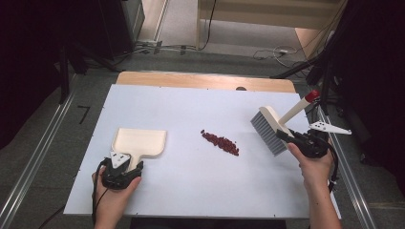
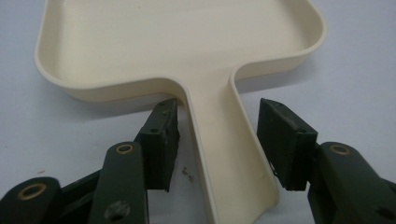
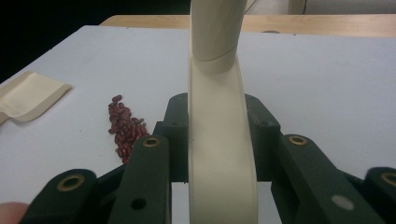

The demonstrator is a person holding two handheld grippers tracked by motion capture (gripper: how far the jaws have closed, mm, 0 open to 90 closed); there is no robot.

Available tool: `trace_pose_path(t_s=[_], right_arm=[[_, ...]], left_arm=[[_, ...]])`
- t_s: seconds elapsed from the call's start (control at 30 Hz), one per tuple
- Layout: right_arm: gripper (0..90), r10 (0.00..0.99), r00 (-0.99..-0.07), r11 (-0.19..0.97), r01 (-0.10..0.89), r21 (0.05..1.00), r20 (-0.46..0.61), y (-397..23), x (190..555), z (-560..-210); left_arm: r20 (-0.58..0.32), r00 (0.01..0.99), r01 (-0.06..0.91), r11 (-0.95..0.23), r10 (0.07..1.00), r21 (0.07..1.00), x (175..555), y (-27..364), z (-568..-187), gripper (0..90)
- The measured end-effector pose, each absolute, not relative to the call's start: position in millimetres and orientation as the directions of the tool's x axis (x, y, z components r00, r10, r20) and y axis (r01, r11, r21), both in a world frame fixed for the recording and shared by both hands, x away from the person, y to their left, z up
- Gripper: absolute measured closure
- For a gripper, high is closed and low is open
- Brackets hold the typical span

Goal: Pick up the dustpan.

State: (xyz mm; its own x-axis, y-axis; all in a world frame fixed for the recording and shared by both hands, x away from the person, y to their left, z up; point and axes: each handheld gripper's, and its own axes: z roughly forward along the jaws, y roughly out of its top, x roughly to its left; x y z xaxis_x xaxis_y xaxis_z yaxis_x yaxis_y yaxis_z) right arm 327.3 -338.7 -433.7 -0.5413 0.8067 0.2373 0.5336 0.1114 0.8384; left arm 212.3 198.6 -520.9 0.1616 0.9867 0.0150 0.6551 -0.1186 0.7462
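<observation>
White table [image 1: 191, 191] holds red beans [image 1: 220, 142] in the middle; left gripper [image 2: 217, 140] jaws stand apart around the dustpan [image 2: 177, 42] handle, right gripper [image 3: 217, 140] squeezes the brush [image 1: 268, 130], its bristles hidden in the right gripper view

even overhead light on the white worktop [image 1: 191, 191], soft shadows; dark surroundings; gripper views slightly soft up close.

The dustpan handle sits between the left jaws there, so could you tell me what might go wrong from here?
The left gripper has gaps on both sides of the dustpan handle, so uneven closing could nudge or twist the pan. The brush, clamped in the right gripper, hangs tilted; a hard sweep might scatter the red beans.
</observation>
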Motion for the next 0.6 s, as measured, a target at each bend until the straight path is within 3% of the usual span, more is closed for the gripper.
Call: trace_pose_path(t_s=[0.17,0.23,0.6], right_arm=[[64.8,0.806,-0.542,0.113,0.533,0.839,0.236,-338.0,327.1,-433.5],[64.8,0.806,-0.544,0.114,0.531,0.840,0.234,-338.2,326.8,-433.4],[64.9,0.805,-0.543,0.111,0.532,0.839,0.239,-338.8,326.3,-432.8]], left_arm=[[-0.012,0.155,0.660,-0.095,0.988,0.745,214.2,201.2,-520.0,56.4],[-0.036,0.163,0.663,-0.083,0.986,0.744,215.0,207.5,-519.4,64.8],[-0.104,0.221,0.642,-0.064,0.970,0.764,217.6,225.0,-513.6,66.2]])
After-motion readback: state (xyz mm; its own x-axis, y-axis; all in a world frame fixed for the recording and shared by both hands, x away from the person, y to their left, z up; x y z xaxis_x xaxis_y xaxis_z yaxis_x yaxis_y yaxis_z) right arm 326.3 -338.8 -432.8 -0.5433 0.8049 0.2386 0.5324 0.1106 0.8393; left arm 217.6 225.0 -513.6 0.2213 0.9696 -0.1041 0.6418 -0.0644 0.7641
